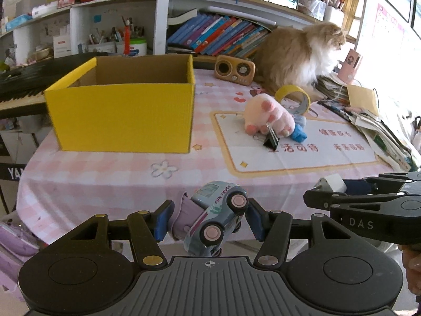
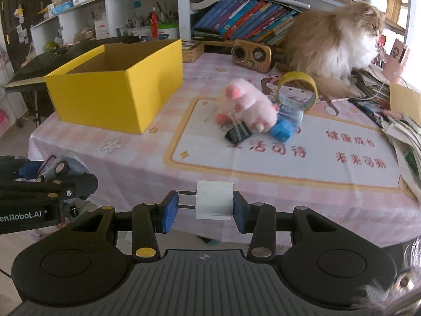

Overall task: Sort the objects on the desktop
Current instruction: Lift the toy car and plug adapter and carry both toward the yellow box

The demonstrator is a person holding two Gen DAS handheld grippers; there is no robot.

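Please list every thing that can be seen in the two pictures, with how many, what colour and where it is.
box: one, yellow, open, left on the table
toy truck: one, pale blue, held in the left tool
charger plug: one, white, held in the right tool
plush paw: one, pink, middle of the table
binder clip: one, black, in front of the paw
tape roll: one, yellow, standing behind the paw
blue item: one, right of the paw, kind unclear
speaker: one, brown, at the back
cat: one, ginger and white, back right
left tool: one, black, blue pads
right tool: one, black, blue pads
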